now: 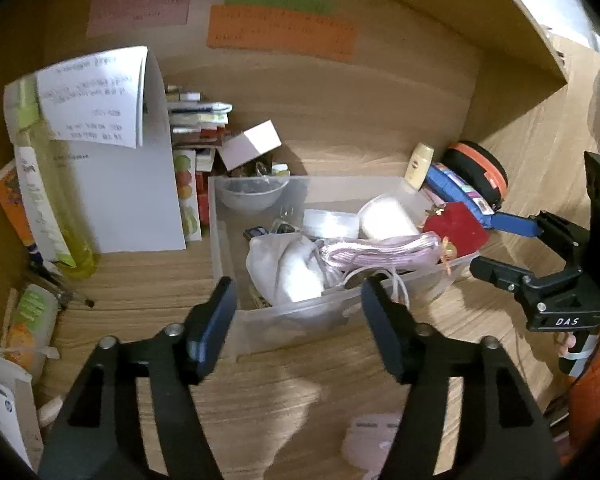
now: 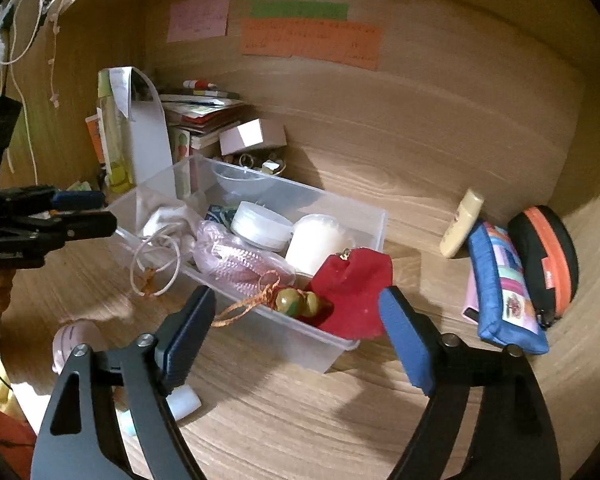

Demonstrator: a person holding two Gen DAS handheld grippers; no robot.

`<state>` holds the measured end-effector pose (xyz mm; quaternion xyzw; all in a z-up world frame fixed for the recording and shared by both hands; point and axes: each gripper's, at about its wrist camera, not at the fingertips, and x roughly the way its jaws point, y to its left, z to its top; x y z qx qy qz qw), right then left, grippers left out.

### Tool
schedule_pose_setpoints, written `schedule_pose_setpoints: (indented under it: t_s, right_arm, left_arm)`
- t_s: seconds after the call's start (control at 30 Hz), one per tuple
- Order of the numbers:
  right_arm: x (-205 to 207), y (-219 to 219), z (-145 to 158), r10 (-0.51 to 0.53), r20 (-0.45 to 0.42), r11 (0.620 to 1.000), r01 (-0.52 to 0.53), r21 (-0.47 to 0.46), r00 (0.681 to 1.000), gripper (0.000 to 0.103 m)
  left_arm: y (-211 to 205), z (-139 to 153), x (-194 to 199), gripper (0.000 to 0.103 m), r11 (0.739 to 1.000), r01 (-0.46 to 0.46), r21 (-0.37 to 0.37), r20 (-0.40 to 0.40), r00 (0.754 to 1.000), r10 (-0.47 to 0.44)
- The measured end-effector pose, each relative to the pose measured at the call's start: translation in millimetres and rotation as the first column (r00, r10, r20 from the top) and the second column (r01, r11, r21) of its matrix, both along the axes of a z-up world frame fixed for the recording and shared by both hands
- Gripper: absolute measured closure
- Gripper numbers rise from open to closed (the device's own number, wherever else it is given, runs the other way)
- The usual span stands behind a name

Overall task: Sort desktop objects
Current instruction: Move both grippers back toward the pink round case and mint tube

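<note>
- Both tools, left tool (image 1: 298,320) and right tool (image 2: 296,328), hang with fingers apart, holding nothing; "DAS" reads on the right one.
- One clear bin (image 2: 332,354) sits on the table (image 2: 300,420) just beyond both.
- Three sticky notes (image 2: 312,42) far; writing illegible.
- One red pouch (image 2: 356,280) drapes over the bin's near right corner.

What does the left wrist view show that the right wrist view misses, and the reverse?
Only the left wrist view shows the snack packet at the desk's left edge.

Only the right wrist view shows the cords hanging at the upper left and the green beads beside the red pouch.

Both show the clear bin, the blue pencil case and the sticky notes. Both grippers are open.
</note>
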<state>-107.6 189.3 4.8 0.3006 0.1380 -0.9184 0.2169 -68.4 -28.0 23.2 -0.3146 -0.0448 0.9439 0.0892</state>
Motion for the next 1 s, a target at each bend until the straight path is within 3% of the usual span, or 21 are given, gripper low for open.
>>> schedule_pose_setpoints:
  t_s: [0.17, 0.6, 1.0]
  right_arm:
    - [8.5, 2.6, -1.9, -0.022, 0.023, 1.000, 0.022, 0.007, 0.999, 0.010]
    - [40.8, 10.3, -23.0, -0.018, 0.077, 0.999, 0.015, 0.041, 0.997, 0.010]
    - [66.4, 13.6, -45.5, 0.004, 0.148, 0.999, -0.011, 0.052, 0.989, 0.010]
  left_arm:
    - [3.1, 5.3, 13.8, 0.029, 1.000, 0.007, -0.006, -0.017, 1.000, -0.007]
    - [9.9, -15.7, 48.7, 0.029, 0.999, 0.042, 0.006, 0.079, 0.996, -0.043]
    - [38.3, -21.2, 76.7, 0.029, 0.993, 0.118, 0.003, 0.090, 0.989, -0.118]
